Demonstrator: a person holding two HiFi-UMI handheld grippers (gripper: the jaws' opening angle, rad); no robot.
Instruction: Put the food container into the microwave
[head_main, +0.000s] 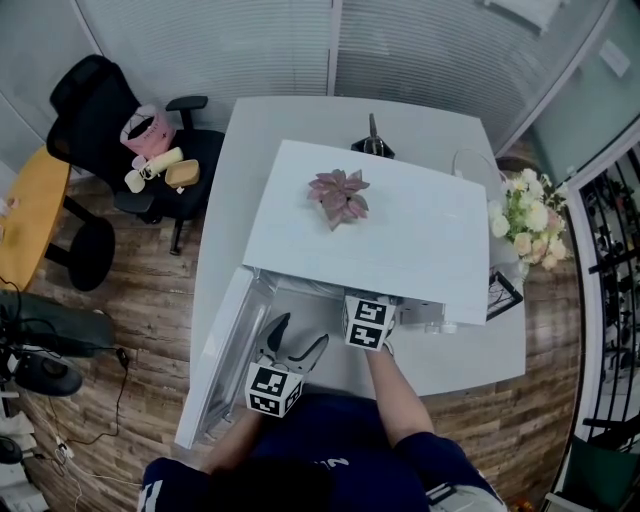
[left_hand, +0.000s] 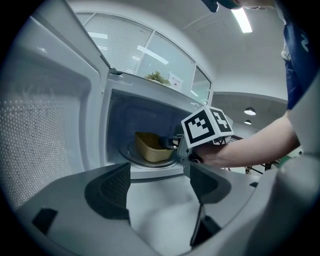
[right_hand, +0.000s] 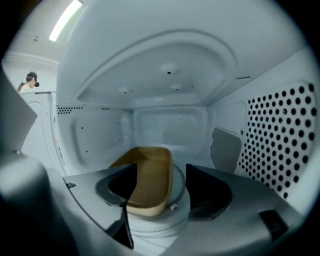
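**Container in cavity – release stage**

The tan food container (right_hand: 147, 180) is seen resting on the turntable (right_hand: 177, 197) inside the microwave (head_main: 420, 240), whose door (left_hand: 45, 125) is swung open. The right tongs (right_hand: 160, 187) are spread wide around the container's near end, with no pad pressed on it. The left tongs (left_hand: 160, 187) are open and empty, outside the cavity. Judged best: the right tongs are drawn straight back, jaws wide, so the rim is not snagged.
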